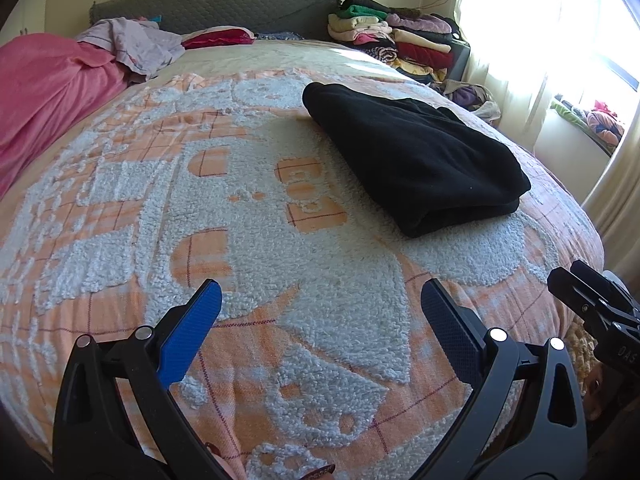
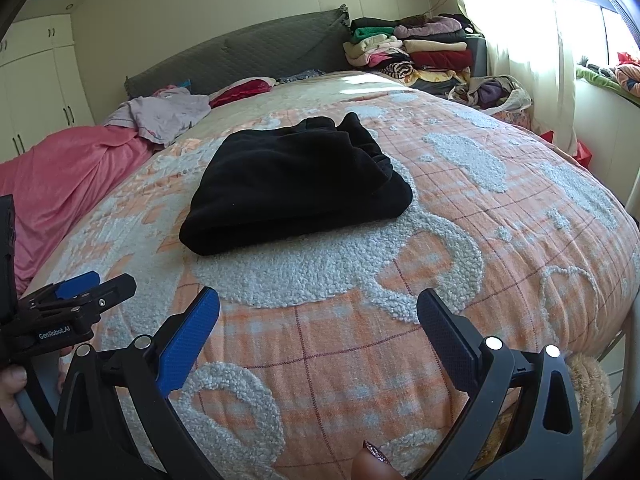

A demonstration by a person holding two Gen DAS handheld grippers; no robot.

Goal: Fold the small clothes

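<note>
One black garment [image 1: 416, 156], folded into thick bundle, lies on orange-and-white fleece blanket [image 1: 248, 264] covering bed, toward middle, apart from both tools. Left tool [image 1: 320, 308] spread wide, empty, above blanket near bed's near edge. Right tool [image 2: 318, 312] likewise spread wide, holding nothing, garment ahead of it. Pink cover [image 2: 60, 176] along far-left side. Stack of folded clothes [image 2: 416, 52] beside grey headboard [image 1: 216, 4], near curtained window.

Daylight pours in from the window [image 1: 600, 40] at upper right, blown out to pure white glare. A bright patch lands on the bedspread [image 1: 352, 58] near the top. Fisheye bending curves every edge, corners go black, and the centre stays sharp.
</note>
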